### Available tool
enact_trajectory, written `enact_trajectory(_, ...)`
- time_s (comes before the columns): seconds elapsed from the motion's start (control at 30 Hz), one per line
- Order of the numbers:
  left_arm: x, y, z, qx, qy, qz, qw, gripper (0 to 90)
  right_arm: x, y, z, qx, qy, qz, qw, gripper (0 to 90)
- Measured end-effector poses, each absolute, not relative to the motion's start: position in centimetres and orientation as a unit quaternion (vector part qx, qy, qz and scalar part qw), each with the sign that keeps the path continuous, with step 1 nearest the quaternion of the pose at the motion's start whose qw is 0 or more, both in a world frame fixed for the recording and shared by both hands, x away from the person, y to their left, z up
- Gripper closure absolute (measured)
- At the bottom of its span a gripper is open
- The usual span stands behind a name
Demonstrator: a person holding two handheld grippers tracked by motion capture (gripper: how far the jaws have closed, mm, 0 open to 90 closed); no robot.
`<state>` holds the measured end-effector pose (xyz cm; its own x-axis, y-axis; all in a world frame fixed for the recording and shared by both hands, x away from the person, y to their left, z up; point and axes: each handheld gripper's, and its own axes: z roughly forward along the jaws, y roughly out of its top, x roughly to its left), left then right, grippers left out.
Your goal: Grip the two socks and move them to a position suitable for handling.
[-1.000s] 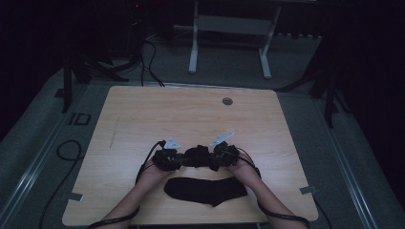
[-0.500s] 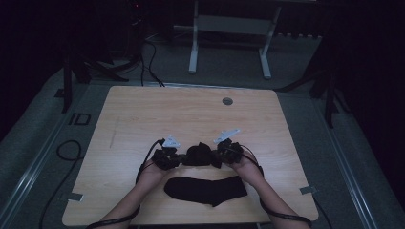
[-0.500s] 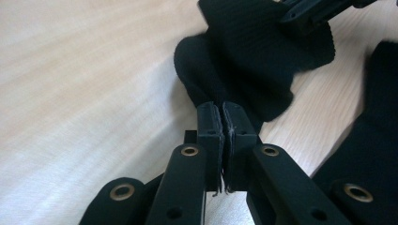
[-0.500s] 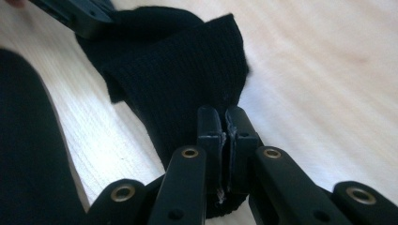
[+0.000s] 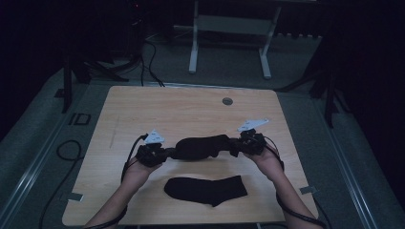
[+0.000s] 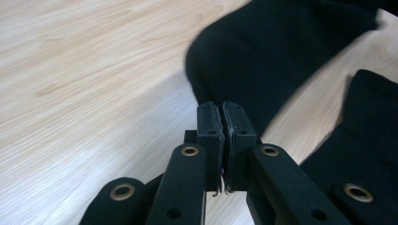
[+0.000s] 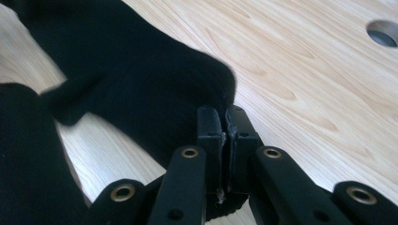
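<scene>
A black sock point(image 5: 200, 147) hangs stretched between my two grippers, lifted a little above the wooden table point(image 5: 143, 109). My left gripper point(image 5: 165, 153) is shut on its left end, and my right gripper point(image 5: 237, 144) is shut on its right end. In the left gripper view the pads point(image 6: 209, 124) pinch the sock's edge point(image 6: 272, 51). The right gripper view has the right gripper point(image 7: 224, 115) clamped on the fabric point(image 7: 141, 79). A second black sock point(image 5: 206, 189) lies flat on the table in front of the held one, near the front edge.
A round cable hole point(image 5: 227, 101) sits in the table's far middle. White stand legs point(image 5: 193, 43) rise behind the table. Cables point(image 5: 67, 148) lie on the floor at the left. Metal brackets mark the table's front corners.
Both hands have risen and drawn apart, the right one farther. The sock between them, bunched before, is now pulled out long. The flat sock has not moved.
</scene>
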<state>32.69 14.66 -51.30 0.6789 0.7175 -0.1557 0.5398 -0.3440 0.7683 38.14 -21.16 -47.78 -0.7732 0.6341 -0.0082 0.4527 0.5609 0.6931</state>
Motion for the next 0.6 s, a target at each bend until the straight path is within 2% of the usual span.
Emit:
enact_trajectory(0.23,32.4,15.3,-51.7,0.816,0.393,0.105,0.410,87.4,38.5,-21.8,-49.0,0.307,0.888,0.325,0.108,86.0)
enact_trajectory(0.6,33.3,14.4,-54.6,0.829,0.403,0.063,0.383,87.2,39.5,-21.3,-51.7,0.313,0.900,0.291,0.089,83.8)
